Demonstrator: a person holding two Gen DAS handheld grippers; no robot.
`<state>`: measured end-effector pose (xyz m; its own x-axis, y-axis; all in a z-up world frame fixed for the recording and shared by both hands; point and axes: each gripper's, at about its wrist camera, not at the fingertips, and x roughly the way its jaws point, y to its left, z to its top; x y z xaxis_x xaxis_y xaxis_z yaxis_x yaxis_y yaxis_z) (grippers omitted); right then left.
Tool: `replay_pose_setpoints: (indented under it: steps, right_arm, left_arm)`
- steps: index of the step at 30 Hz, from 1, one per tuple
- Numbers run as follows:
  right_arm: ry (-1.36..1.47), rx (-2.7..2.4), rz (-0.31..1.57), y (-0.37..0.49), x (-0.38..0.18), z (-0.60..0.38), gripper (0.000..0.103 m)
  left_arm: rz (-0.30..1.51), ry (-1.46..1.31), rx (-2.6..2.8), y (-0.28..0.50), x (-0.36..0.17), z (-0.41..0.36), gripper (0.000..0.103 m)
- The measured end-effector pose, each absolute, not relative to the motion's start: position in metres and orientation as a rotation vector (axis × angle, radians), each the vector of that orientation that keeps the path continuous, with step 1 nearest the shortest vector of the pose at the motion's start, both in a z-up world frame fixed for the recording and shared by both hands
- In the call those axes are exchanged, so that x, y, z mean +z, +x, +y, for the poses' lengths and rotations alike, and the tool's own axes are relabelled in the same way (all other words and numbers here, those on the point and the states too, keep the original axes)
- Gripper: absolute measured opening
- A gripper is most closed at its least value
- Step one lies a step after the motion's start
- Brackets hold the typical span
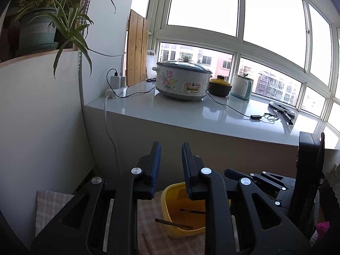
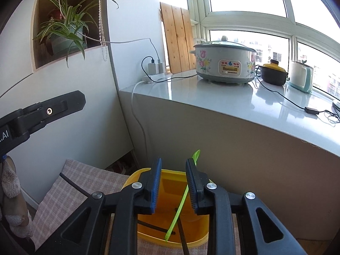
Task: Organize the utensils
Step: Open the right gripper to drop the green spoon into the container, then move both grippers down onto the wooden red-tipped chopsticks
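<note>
Hovering above the yellow bin (image 2: 170, 229), the right gripper (image 2: 173, 182) is standing with its jaws apart and gripping nothing; a green utensil (image 2: 180, 204) is leaning just beside its right finger, upper end poking above the bin's far rim, lower end resting inside. That suggests the gripper is positioned here because the bin is serving as the collecting spot. Dark sticks, likely chopsticks (image 2: 182, 231), are lying in the bin too, one jutting over the near rim. The left gripper (image 1: 171, 167) is likewise sitting open and empty over the same yellow bin (image 1: 180, 218), where a brown stick (image 1: 173, 224) is lying across the near wall, half in and half out. Another dark chopstick (image 2: 73, 184) is resting on the checked cloth (image 2: 70, 191) covering the desk, outside the bin, probably waiting its turn. Kitchen appliances, including a floral cooker (image 2: 223, 61), are standing well apart on the windowsill (image 2: 212, 97).
</note>
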<state>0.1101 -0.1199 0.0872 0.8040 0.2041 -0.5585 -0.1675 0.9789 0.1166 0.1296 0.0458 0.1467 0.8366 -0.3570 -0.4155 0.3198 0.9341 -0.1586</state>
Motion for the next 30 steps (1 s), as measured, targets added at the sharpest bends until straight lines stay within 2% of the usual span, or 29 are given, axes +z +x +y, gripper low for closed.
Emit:
replay_pose_setpoints:
  steps: [12,14,16,17,19,24,28,30]
  right_arm:
    - [0.236,0.229,0.613,0.064,0.087,-0.173,0.025]
    - [0.246,0.226,0.613,0.053,0.087,-0.179,0.025]
    - [0.255,0.231,0.615,0.042,0.085,-0.182,0.026]
    - [0.261,0.237,0.619,0.037,0.083,-0.184,0.027]
    - [0.269,0.256,0.632,0.028,0.08,-0.184,0.033]
    - [0.253,0.3,0.67,0.008,0.068,-0.177,0.038]
    - [0.211,0.359,0.701,-0.005,0.055,-0.161,0.054]
    - [0.17,0.38,0.723,-0.009,0.048,-0.149,0.058]
  left_arm:
    - [0.434,-0.121,-0.376,0.088,0.152,0.082,0.019]
    - [0.443,-0.134,-0.372,0.08,0.149,0.092,0.025]
    - [0.457,-0.15,-0.368,0.073,0.143,0.102,0.037]
    - [0.467,-0.157,-0.366,0.07,0.14,0.107,0.037]
    - [0.495,-0.166,-0.362,0.064,0.131,0.115,0.037]
    - [0.604,-0.192,-0.347,0.05,0.096,0.137,0.037]
    - [0.711,-0.231,-0.34,0.039,0.061,0.151,0.037]
    - [0.77,-0.243,-0.339,0.034,0.041,0.154,0.037]
